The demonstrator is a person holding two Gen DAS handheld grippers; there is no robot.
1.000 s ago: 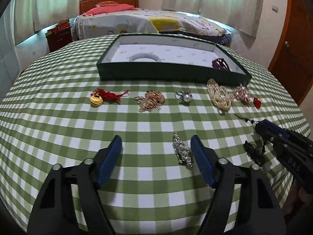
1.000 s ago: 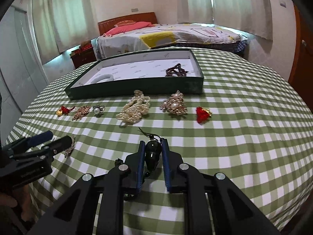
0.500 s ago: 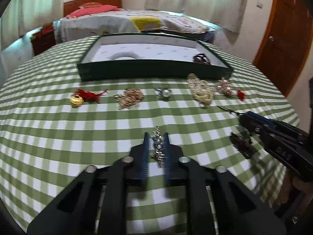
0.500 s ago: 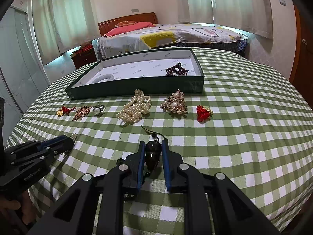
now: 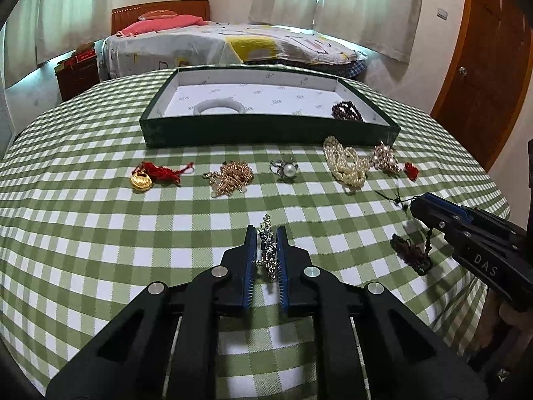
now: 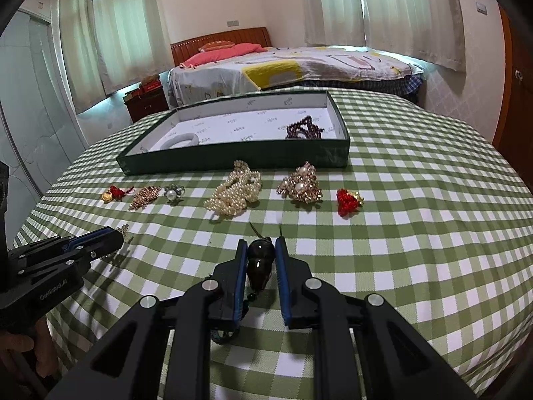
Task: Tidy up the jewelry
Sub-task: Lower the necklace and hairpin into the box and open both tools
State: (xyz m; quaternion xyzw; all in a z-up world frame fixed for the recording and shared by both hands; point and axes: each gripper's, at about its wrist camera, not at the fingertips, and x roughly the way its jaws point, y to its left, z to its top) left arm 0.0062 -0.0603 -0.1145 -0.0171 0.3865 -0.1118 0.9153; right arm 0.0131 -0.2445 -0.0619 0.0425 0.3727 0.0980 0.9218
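My left gripper (image 5: 266, 233) is shut on a silver rhinestone brooch (image 5: 268, 250) and holds it just above the checked cloth. My right gripper (image 6: 260, 243) is shut on a dark brown pendant (image 6: 260, 263) with a black cord; it also shows in the left wrist view (image 5: 429, 210), its tassel (image 5: 411, 253) hanging on the cloth. A dark green tray (image 5: 266, 130) at the far side holds a white bangle (image 5: 218, 106) and a dark bead bracelet (image 5: 346, 111). In front of it lie a gold charm with red cord (image 5: 146, 176), a gold chain (image 5: 230, 176), a pearl ring (image 5: 284, 168), a pearl necklace (image 5: 346, 163), a pearl brooch (image 6: 301, 186) and a red bead charm (image 6: 348, 200).
The round table (image 6: 433, 233) has a green-and-white checked cloth. A bed (image 6: 299, 66) stands beyond it, a wooden door (image 5: 483, 66) at the right, curtains (image 6: 110, 33) behind.
My left gripper has closed on the silver brooch and lifted it a little. My right gripper has kept its hold on the pendant and risen slightly.
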